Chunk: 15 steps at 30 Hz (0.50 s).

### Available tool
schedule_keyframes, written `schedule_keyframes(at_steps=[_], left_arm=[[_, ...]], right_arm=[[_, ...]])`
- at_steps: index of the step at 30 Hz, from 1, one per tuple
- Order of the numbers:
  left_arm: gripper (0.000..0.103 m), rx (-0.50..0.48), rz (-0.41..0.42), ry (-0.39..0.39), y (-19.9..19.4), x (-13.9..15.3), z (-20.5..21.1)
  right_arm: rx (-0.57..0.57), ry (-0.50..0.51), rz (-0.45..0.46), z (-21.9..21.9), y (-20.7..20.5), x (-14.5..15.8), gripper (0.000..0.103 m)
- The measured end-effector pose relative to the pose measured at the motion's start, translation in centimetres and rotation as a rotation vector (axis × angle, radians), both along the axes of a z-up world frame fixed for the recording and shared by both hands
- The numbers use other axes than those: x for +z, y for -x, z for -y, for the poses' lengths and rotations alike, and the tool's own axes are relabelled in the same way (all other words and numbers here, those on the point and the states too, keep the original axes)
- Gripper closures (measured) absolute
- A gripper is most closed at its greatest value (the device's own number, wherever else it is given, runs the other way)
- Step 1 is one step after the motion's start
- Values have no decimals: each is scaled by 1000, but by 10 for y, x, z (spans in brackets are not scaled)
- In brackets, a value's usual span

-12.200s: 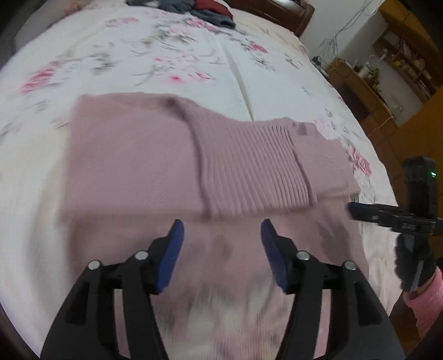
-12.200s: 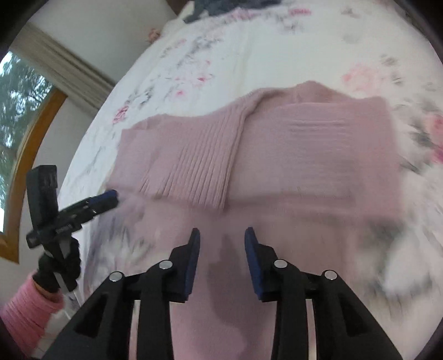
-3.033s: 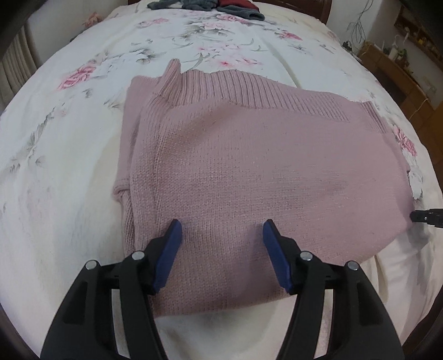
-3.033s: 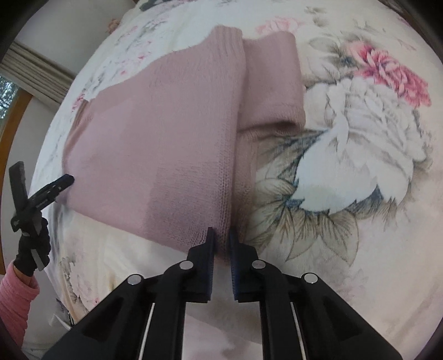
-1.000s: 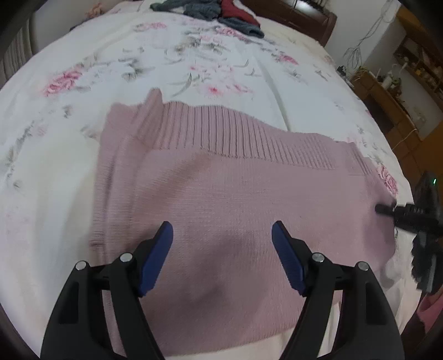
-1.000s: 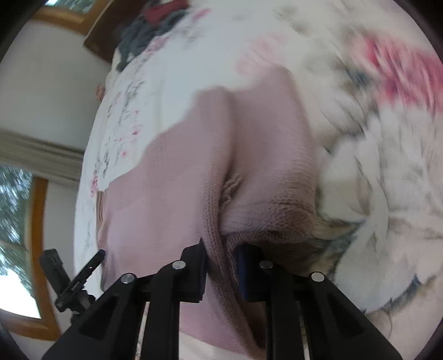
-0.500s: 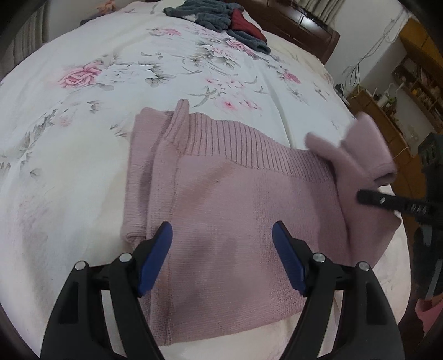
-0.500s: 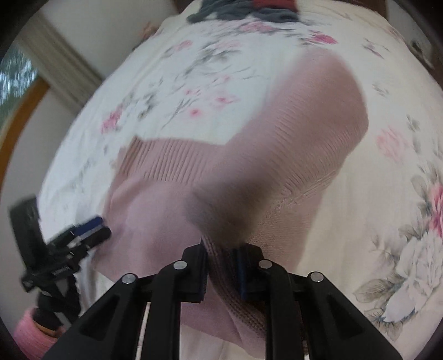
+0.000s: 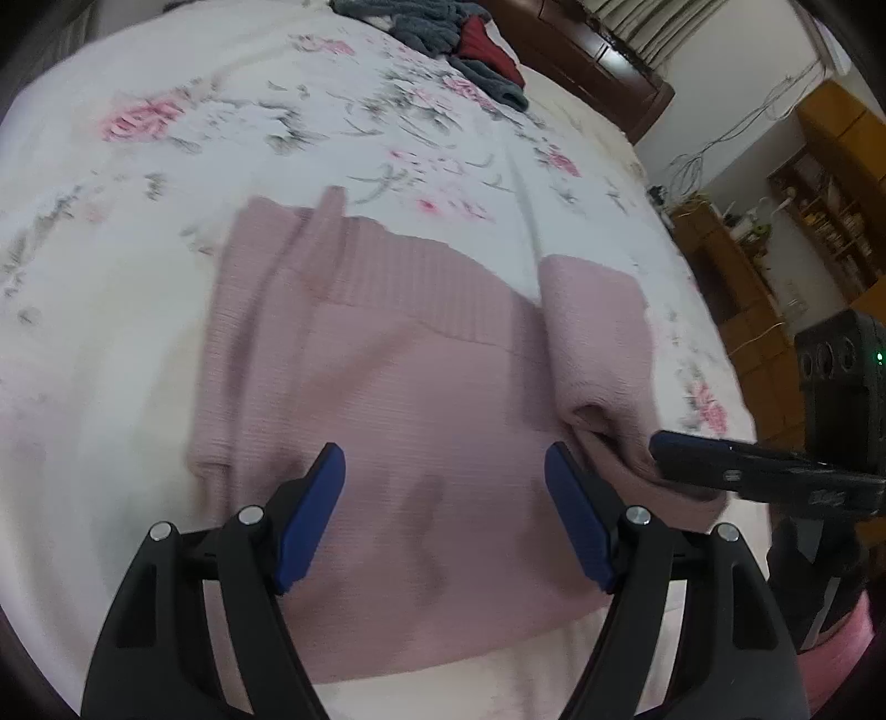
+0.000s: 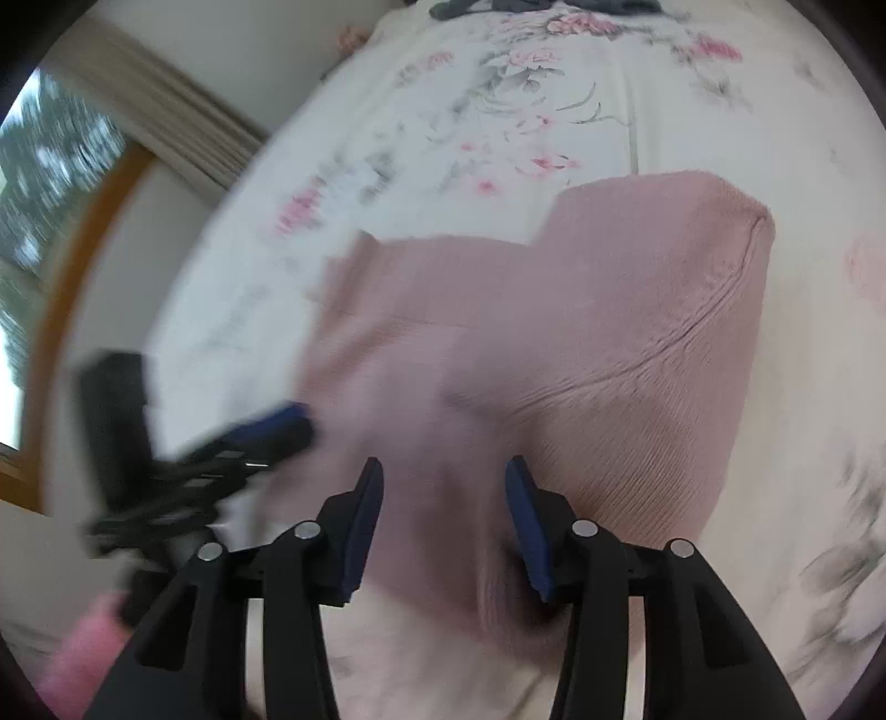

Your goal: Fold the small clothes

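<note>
A dusty-pink knitted sweater [image 9: 415, 387] lies on the floral bedspread [image 9: 221, 138]. Its right end is folded over into a thick flap [image 9: 598, 343] that rests on the body. My left gripper [image 9: 443, 518] hovers open over the sweater's near edge, with nothing between its blue pads. In the left wrist view my right gripper [image 9: 720, 471] reaches in from the right, its tip at the flap's near corner. In the right wrist view the right gripper [image 10: 446, 523] is open above the sweater [image 10: 609, 332]. The left gripper [image 10: 266, 426] shows there as a blur at the left.
A pile of grey and red clothes [image 9: 470, 44] lies at the far end of the bed, by a dark wooden headboard [image 9: 598, 66]. Wooden shelves [image 9: 819, 221] stand to the right, a wood-framed window [image 10: 33, 221] to the left. A pink sleeve [image 9: 841, 648] holds the right gripper.
The right gripper carried the sweater's right end up and over to the left, then opened and let it go. The flap now lies on the body. The left gripper stayed open.
</note>
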<state>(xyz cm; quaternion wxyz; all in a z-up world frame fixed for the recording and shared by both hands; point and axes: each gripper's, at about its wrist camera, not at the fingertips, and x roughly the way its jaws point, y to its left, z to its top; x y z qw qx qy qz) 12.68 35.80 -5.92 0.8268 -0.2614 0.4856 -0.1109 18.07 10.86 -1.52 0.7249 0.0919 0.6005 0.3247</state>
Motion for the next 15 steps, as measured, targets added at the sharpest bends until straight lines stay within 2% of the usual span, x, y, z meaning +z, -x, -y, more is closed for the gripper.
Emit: schedule_keyframes(at_steps=[2, 4, 9, 15], left_arm=[[29, -21, -3, 44, -4, 2, 12], [29, -40, -4, 83, -9, 4, 24], [26, -73, -21, 162, -29, 2, 53], [26, -58, -123, 280, -58, -27, 79]], right_arm=[[-36, -98, -47, 17, 1, 7, 56], [-89, -138, -49, 42, 2, 17, 56], [-191, -89, 2, 96, -1, 23, 55], [-281, -26, -69, 145, 3, -24, 55]])
